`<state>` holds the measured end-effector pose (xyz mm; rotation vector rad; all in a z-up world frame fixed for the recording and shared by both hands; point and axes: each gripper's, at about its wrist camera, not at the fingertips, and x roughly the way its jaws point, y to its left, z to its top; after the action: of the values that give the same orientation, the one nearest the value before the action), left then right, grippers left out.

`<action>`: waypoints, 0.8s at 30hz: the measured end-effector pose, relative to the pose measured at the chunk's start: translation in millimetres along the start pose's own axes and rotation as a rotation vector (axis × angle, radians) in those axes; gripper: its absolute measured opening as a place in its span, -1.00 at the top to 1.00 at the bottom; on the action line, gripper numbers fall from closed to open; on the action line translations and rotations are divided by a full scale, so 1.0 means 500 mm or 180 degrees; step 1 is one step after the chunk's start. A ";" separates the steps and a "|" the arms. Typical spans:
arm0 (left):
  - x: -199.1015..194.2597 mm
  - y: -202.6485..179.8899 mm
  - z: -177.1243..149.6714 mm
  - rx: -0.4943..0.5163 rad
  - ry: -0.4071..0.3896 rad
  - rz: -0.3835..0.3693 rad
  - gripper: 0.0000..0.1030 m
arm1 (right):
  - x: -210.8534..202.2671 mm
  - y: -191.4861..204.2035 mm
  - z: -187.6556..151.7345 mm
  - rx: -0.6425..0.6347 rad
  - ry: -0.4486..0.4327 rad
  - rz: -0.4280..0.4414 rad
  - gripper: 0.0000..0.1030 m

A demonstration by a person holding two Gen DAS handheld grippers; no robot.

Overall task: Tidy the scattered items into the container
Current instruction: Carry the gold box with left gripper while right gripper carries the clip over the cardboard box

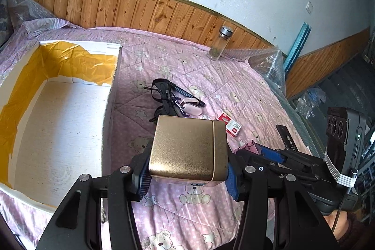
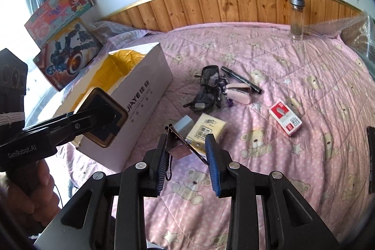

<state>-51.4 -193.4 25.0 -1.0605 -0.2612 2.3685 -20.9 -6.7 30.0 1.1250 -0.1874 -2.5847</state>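
On the far left of the pink bedspread (image 2: 293, 57) sits the open white box (image 1: 58, 123), lined with yellow tape, nothing visible inside. Just right of it the left gripper (image 1: 187, 170) is clamped on a gold tin (image 1: 187, 149), held above the bedspread and not yet over the box. Further right, the right gripper (image 2: 187, 156) pinches a small pink folding mirror (image 2: 178, 144), which sits skewed, caught by its edges. Beyond lie glasses (image 2: 206, 90), a pen (image 2: 241, 80), a tissue pack (image 2: 208, 132) and a red-and-white staple box (image 2: 284, 118); a glass bottle (image 2: 296, 18) stands by the wood panelling. Risks: the smooth tin could slide from the pads, or clip the box wall if carried low; the skewed mirror looks likely to twist free.
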 end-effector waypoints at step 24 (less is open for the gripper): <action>-0.135 0.168 0.125 -0.0301 -0.0332 0.0531 -0.02 | 0.038 0.224 0.182 -0.0591 -0.0141 0.0721 0.37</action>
<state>-92.4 -297.9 78.3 -1.0389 -0.3372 2.5879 -73.6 -119.1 105.8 0.9246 -0.0772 -2.3725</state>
